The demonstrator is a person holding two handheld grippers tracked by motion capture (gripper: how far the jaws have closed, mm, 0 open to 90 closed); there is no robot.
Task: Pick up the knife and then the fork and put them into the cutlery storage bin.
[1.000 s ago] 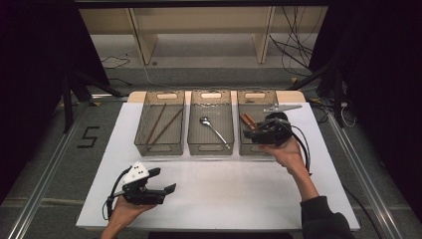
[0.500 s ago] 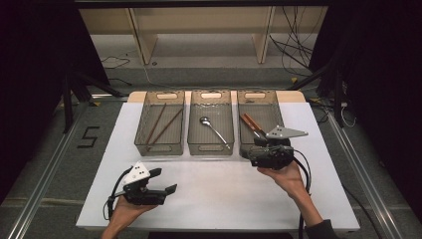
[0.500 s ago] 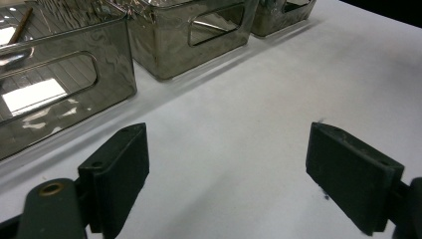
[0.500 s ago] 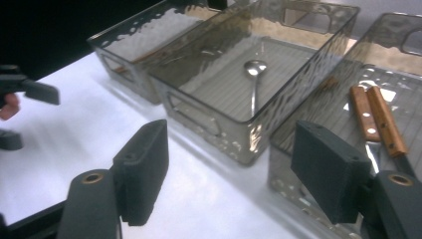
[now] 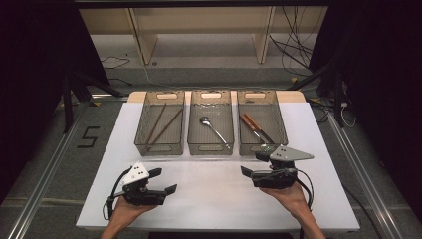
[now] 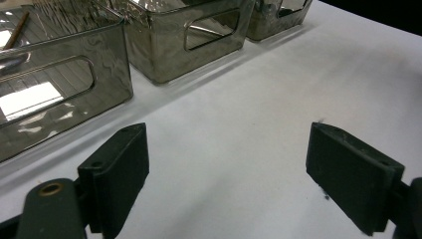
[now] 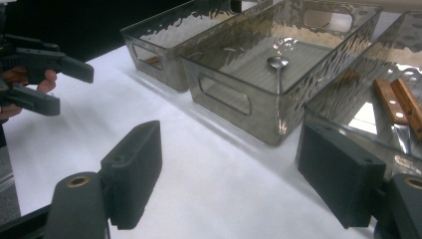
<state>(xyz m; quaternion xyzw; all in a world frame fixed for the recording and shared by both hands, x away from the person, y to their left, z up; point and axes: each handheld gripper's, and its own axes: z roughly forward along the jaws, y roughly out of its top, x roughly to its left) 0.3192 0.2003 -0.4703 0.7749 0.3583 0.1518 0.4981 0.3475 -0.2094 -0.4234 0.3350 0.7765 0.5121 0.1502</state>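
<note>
Now both hand-held grippers idle, cutlery already sorted into three bins.

Two wooden-handled knives [image 5: 255, 128] lie in the right bin [image 5: 278, 119] at 1 o'clock, one spoon [image 5: 213, 130] in the middle bin [image 5: 211, 147] at 12, two chopsticks [image 5: 160, 124] in the left bin [image 5: 145, 118] at 11. Just clear of the knife bin, the right hand-held gripper [image 5: 253, 165] has been opening its jaws, nothing between them; a careless swing could knock that bin askew. The left hand-held gripper [image 5: 163, 181] gapes empty over the white surface [image 5: 209, 194].

Spoon [image 5: 213, 130] in middle bin [image 5: 211, 146]

Each black claw [image 5: 253, 164] bears thick rectangular pads, a pale triangular plate, black cable.
</note>
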